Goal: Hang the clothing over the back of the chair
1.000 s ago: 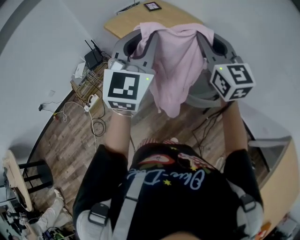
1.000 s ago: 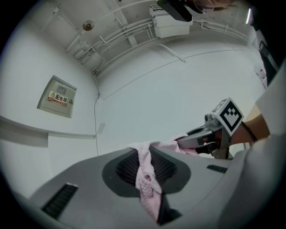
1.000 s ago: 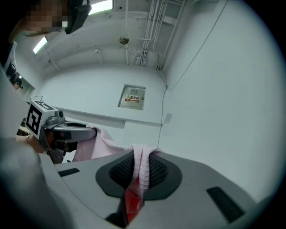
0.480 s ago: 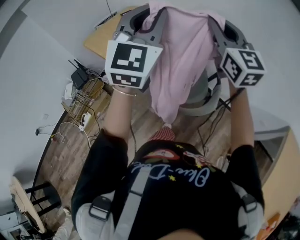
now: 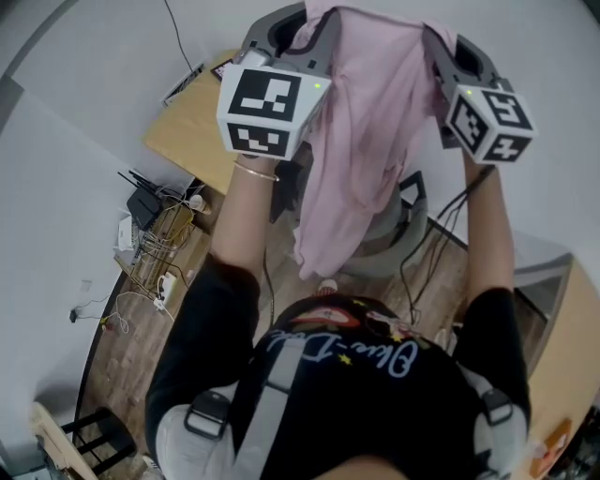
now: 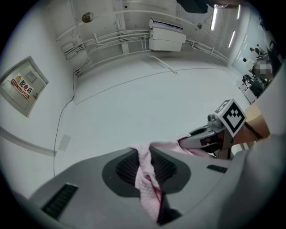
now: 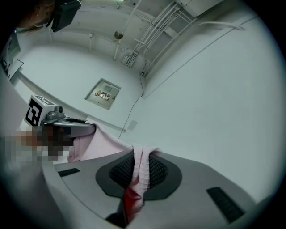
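Observation:
A pink garment (image 5: 361, 131) hangs stretched between my two raised grippers, and its lower end dangles in front of the grey chair (image 5: 396, 225) below. My left gripper (image 5: 314, 17) is shut on one top edge of the cloth (image 6: 149, 188), which bunches between its jaws. At the other top edge my right gripper (image 5: 439, 39) is shut on the fabric (image 7: 138, 174). Each gripper view looks at a white wall and shows the other gripper: the right gripper (image 6: 203, 141) and the left gripper (image 7: 67, 127). Most of the chair is hidden behind the garment.
A wooden desk (image 5: 178, 131) stands at the upper left against the wall. Beside it a wire rack (image 5: 155, 244) holds a router and tangled cables. Cables run over the wood floor by the chair. A second wooden surface (image 5: 562, 347) is at the right, a black stool (image 5: 94, 441) at the lower left.
Both grippers have risen and moved forward with the pink garment still stretched between them. The garment's hem has lifted higher above the floor, nearer the chair.

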Tool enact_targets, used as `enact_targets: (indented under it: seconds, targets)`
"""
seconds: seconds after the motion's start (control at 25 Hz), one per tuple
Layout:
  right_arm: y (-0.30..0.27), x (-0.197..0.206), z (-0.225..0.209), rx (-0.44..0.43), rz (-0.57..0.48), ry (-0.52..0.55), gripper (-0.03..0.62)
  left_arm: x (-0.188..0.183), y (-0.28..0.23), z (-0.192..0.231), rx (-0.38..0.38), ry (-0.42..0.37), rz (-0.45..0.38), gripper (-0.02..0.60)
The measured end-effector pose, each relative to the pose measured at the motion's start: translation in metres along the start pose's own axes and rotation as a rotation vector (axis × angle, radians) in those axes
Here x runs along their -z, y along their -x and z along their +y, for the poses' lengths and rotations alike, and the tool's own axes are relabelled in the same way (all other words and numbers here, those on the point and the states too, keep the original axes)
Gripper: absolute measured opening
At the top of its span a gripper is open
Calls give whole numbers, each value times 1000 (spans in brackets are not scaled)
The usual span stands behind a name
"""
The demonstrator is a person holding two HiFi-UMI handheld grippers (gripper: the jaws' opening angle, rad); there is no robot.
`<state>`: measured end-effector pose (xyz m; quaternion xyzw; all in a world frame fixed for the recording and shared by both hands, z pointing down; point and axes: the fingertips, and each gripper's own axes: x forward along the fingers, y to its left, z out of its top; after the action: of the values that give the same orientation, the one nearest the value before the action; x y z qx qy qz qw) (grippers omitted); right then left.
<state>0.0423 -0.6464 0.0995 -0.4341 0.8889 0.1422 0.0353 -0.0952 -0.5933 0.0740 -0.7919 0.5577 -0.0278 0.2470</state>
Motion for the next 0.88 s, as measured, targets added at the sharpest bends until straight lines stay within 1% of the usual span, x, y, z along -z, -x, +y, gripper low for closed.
enact_targets:
  seconds: [0.2, 0.32, 0.48, 0.64, 0.88]
  targets:
    - [-7, -19, -24, 38, -44, 35, 33, -15, -27, 4, 3, -7, -48, 49]
    - [2, -13, -25, 31, -35, 33, 32, -10, -22, -9, 21, 7, -51, 49]
    - [21, 23, -15, 11, 32, 7, 33, 22, -3, -34, 44, 42, 5, 49]
    - [46, 68, -8, -2, 118, -42, 33, 63, 17, -67, 81, 101, 83, 49]
    - [93, 124, 16, -43, 237, -94, 33, 107, 55, -114, 118, 183, 187, 49]
